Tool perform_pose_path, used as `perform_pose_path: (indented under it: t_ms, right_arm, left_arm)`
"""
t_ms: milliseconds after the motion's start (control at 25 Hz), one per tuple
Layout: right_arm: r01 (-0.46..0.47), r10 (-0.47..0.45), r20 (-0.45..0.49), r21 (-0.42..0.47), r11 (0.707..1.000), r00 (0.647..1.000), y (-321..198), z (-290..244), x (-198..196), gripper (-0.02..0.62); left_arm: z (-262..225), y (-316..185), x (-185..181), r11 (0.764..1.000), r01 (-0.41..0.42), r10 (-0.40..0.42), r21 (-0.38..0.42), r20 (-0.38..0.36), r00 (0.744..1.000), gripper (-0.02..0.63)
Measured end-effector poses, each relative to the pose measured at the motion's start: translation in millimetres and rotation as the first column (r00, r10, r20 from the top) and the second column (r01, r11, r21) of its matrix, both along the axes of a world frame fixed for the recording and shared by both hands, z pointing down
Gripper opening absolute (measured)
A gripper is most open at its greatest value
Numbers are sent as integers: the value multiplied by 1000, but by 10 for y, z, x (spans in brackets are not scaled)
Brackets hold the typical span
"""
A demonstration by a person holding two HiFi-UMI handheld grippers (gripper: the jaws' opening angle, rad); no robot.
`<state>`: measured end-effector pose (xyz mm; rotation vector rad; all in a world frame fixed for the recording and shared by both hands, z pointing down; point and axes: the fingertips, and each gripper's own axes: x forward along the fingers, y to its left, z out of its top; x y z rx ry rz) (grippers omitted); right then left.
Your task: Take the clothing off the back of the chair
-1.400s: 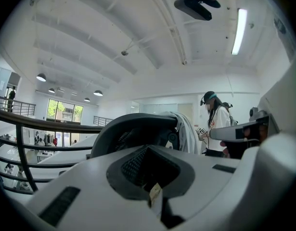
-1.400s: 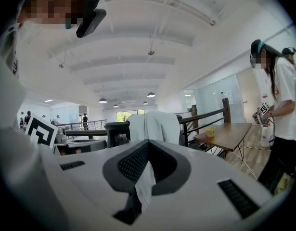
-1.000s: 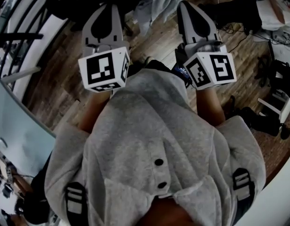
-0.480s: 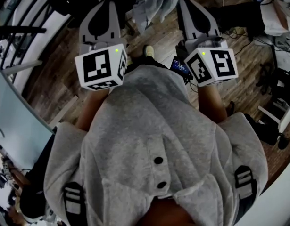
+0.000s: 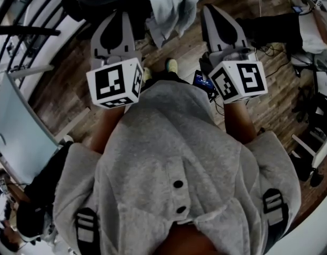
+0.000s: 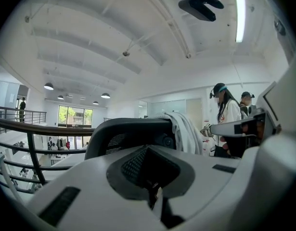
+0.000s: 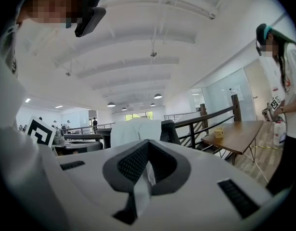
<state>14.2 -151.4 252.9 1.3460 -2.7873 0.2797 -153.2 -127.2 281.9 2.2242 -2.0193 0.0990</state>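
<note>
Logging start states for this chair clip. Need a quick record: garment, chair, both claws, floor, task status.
garment: pale garment, draped over the top of the chair back
chair: dark office chair, ahead of both claws
left claw: shut, empty, not touching the garment
right claw: shut, empty, not touching the garment
floor: wood planks
task status: garment not yet taken off
</note>
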Motion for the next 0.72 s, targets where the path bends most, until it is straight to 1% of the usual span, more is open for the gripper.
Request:
perform_pose_path:
  t_ms: [120, 160, 200, 240, 280, 320, 480, 600, 720]
  right_arm:
    - [15, -15, 12, -14, 1000, 1000, -109, 18, 12, 12]
    - [30, -30, 16, -22, 999, 999, -141, 26, -2, 18]
    - [53, -53, 23, -31, 998, 998, -166, 32, -29, 41]
    - [81, -80, 31, -40, 996, 996, -183, 33, -65, 128]
    - [108, -106, 40, -47, 993, 994, -193, 29, -103, 181]
    - [131, -128, 48, -50, 990, 991, -196, 24, -138, 196]
    - [185, -180, 73, -65, 981, 981, -191, 27, -258, 302]
    - [234, -228, 68, -96, 968, 971, -187, 80, -345, 373]
    - [270, -264, 67, -122, 955, 962, -190, 135, -437, 460]
  left_arm:
    - [-2, -79, 4, 1000, 16, -16, -4, 2, 1000, 11]
    - [-1, -105, 2, 1000, 21, -21, -6, 2, 1000, 11]
    - [-1, -129, 0, 1000, 26, -26, -8, 2, 1000, 11]
    - [-1, -151, 0, 1000, 29, -29, -10, 3, 1000, 11]
    - [1, -168, 3, 999, 30, -30, -12, 4, 1000, 10]
    - [8, -179, 8, 999, 30, -30, -14, 5, 1000, 11]
    - [48, -185, -11, 999, 31, -31, -25, 1, 1000, 11]
    - [61, -194, -29, 999, 38, -38, -28, -3, 999, 11]
    - [69, -211, -33, 999, 42, -42, -29, -4, 999, 11]
